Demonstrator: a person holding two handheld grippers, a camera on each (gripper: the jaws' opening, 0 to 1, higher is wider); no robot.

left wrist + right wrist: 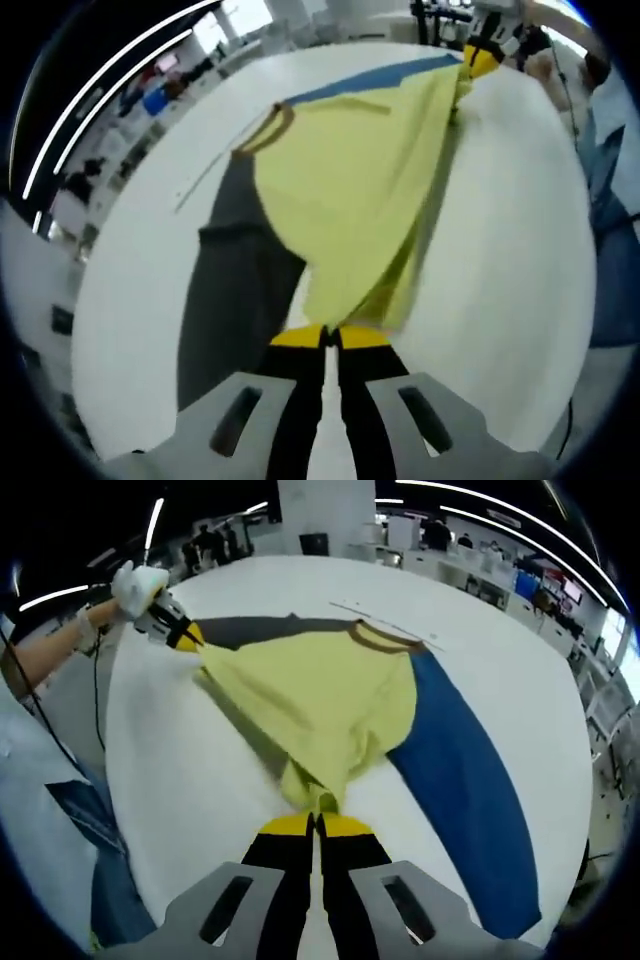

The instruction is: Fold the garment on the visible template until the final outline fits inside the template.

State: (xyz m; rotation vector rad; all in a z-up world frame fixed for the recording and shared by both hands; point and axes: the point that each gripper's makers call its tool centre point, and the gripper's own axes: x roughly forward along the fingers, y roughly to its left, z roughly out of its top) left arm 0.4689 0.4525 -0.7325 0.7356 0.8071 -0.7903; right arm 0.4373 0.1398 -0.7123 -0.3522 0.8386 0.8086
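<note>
A yellow garment (pixel 350 190) with a dark grey sleeve (pixel 235 290), a blue sleeve (pixel 460 770) and a brown collar (pixel 375 635) hangs stretched between the two grippers above a white table (pixel 500 260). My left gripper (pixel 327 335) is shut on one corner of the yellow hem. My right gripper (pixel 317 823) is shut on the other hem corner (pixel 315 795). In the left gripper view the right gripper (pixel 480 60) shows at the far end of the cloth. The left gripper (pixel 180 632), held by a gloved hand (pixel 135 585), shows in the right gripper view. A thin template line (pixel 385 620) runs beyond the collar.
The white table (pixel 200 780) spreads widely around the garment. A person in a white coat and jeans (pixel 60 810) stands at its edge. Shelves and equipment (pixel 520 570) line the room behind.
</note>
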